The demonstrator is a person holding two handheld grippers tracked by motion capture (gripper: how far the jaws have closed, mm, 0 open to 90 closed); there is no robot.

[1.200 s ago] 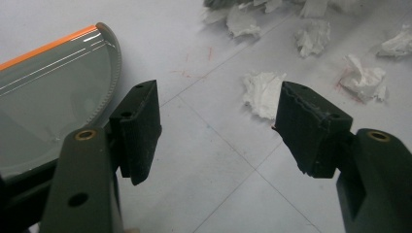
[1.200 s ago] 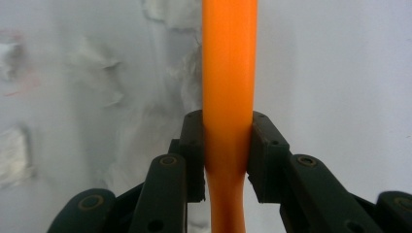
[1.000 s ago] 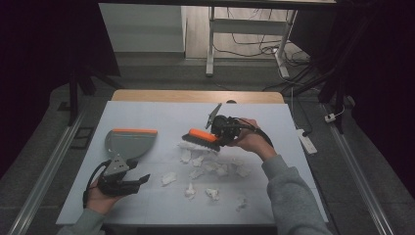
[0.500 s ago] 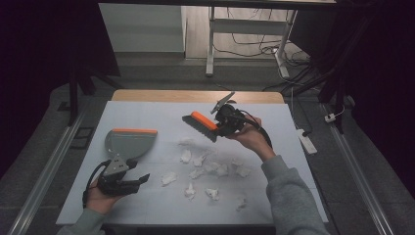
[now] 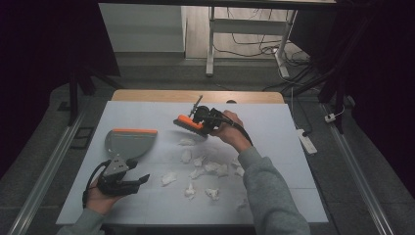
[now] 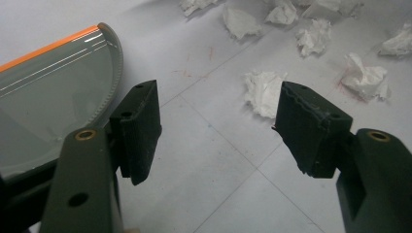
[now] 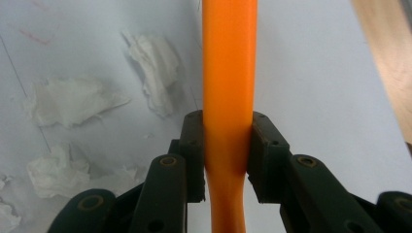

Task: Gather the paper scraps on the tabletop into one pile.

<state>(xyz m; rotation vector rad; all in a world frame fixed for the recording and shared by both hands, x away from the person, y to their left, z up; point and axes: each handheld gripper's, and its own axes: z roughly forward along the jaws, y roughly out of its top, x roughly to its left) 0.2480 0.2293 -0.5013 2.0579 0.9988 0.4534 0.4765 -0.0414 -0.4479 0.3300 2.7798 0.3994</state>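
At the frame's centre, the right gripper [image 5: 201,123], clamped on the orange brush [image 5: 188,124], has lifted off the paper scraps [image 5: 209,167]; left gripper [image 5: 131,182] waits wide open beside the dustpan [image 5: 128,142].

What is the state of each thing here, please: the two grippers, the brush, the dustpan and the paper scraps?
Left gripper: open, holding nothing, low beside the dustpan.
Right gripper: shut on the brush handle.
Brush: lifted off the table, orange handle clamped between the jaws.
Dustpan: lying on the table, nothing visible inside.
Paper scraps: crumpled, scattered on the table, not yet swept up.
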